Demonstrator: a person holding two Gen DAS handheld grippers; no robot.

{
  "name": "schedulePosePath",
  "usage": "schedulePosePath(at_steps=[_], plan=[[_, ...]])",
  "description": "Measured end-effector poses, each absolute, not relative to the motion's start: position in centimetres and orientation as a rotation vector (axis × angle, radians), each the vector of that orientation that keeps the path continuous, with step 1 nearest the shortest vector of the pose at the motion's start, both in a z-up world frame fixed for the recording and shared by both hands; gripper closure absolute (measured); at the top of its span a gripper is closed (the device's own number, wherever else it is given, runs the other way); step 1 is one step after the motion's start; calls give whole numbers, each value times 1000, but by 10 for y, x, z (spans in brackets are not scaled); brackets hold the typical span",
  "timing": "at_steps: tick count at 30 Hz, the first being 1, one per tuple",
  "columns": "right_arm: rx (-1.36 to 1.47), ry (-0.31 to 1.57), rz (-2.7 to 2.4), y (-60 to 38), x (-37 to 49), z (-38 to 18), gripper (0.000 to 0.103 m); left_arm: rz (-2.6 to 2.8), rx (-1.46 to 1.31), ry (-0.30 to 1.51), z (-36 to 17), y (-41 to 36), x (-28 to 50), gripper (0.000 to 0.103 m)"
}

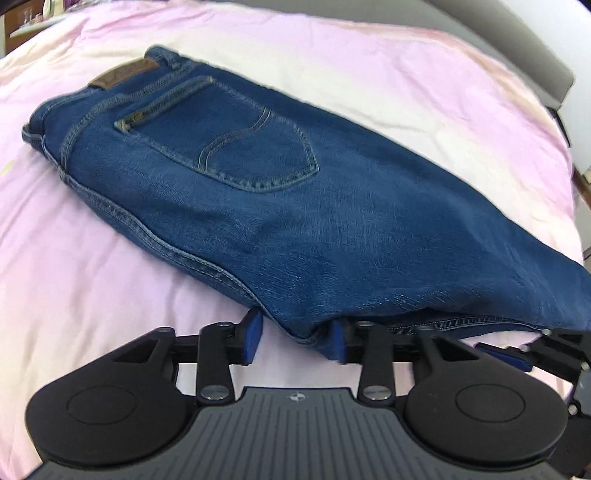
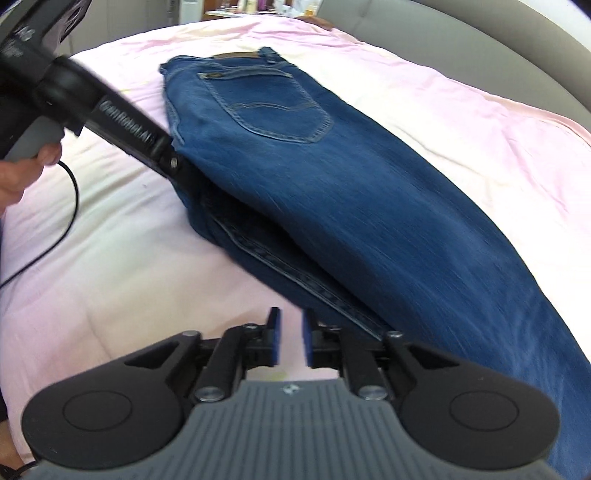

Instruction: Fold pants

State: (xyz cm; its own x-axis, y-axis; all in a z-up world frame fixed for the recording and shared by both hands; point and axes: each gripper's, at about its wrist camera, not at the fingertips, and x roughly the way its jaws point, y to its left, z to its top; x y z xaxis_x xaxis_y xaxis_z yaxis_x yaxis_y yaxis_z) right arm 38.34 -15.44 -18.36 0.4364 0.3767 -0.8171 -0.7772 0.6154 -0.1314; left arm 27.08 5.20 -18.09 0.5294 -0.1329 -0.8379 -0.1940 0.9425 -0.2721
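Observation:
Blue jeans [image 1: 258, 206] lie folded on the pink bed sheet [image 1: 74, 258], back pocket up, waistband with a brown patch [image 1: 122, 75] at the far end. My left gripper [image 1: 297, 338] is open, its blue pads either side of the near folded edge of the denim. In the right wrist view the jeans [image 2: 351, 206] run from far left to near right. My right gripper [image 2: 291, 339] is open with a narrow gap and empty, just left of the lower denim layer. The left gripper's black body [image 2: 122, 125] reaches into the fold from the left.
The bed has a grey headboard [image 2: 480, 33] along the far right. A shelf with small items [image 2: 251, 9] stands beyond the bed. A hand [image 2: 22, 173] and a black cable [image 2: 70, 206] are at the left of the right wrist view.

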Motion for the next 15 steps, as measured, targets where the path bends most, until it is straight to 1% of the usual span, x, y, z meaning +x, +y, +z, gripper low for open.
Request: schedulePosePath(at_steps=[1,3,5,6,7,11,15], plan=[[-534,845,757,-160,383,-183,84,65,-321,1042,-181,49,272,87],[-522,857,739,-168,382,-184,84,87,-281,1082,-184,49,268,88],[-519,858,726,-174,380,-184,84,72,-269,1132,-193,52,262,91],[-511,856,722,-177,380,-184,84,71,-271,1157,-198,54,259,94],[-499,852,722,-178,379,-183,84,104,-250,1195,-204,55,256,103],[-435,830,793,-175,374,-182,84,67,-275,1197,-202,73,240,103],[-412,804,865,-151,370,-186,84,6,-239,1118,-179,83,234,103]])
